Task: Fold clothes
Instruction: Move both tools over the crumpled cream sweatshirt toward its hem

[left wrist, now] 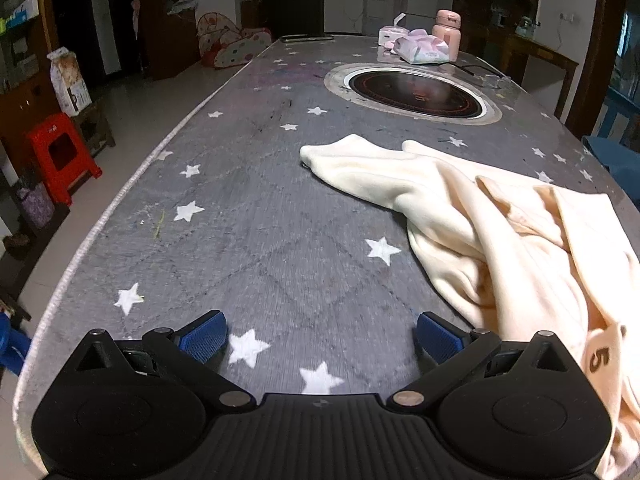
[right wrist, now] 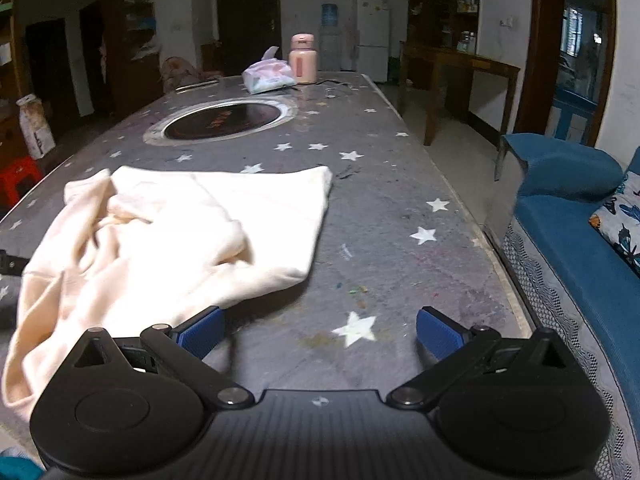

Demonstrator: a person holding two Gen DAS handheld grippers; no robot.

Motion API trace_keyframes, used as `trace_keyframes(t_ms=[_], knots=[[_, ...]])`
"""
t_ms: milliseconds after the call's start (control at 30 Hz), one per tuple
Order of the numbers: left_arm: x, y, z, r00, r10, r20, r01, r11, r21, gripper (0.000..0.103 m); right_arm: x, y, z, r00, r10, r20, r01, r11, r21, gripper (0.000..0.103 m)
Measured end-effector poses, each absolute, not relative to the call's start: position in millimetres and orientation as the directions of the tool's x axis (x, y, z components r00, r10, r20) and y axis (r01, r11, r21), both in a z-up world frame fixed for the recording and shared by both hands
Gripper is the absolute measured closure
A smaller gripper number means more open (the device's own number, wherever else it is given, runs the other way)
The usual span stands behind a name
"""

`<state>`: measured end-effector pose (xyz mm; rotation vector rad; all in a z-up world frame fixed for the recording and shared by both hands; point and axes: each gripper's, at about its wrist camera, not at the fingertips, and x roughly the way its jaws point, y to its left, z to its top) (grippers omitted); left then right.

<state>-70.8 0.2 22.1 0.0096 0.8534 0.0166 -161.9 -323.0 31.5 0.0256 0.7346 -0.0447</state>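
Cream garment lying crumpled on star-patterned surface. Left tool and right tool spread wide (blue pads bare), gripping nothing.

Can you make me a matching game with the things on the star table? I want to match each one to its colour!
Things:
1. garment
2. bottle
3. stool
4. sofa

Colours:
A. red
B. blue
C. cream
D. pink

Pairs: 1-C, 2-D, 3-A, 4-B
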Motion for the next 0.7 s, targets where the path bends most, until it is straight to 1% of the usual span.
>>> trace_keyframes(t_ms=[133,300,700], knots=[[-79,-4,25,0.652,0.003,-0.758,0.009,1.000,0.012,0.000,-171,-307,37,0.739,0.003,-0.674,-0.005,1.000,0.000,0.000],[-92,-11,28,0.644,0.001,-0.765,0.034,0.999,0.030,0.000,-180,-294,42,0.741,0.051,-0.669,-0.047,0.999,0.024,0.000],[-119,-28,34,0.650,-0.033,-0.759,0.096,0.995,0.039,0.000,-198,-271,45,0.758,0.109,-0.643,-0.115,0.993,0.033,0.000]])
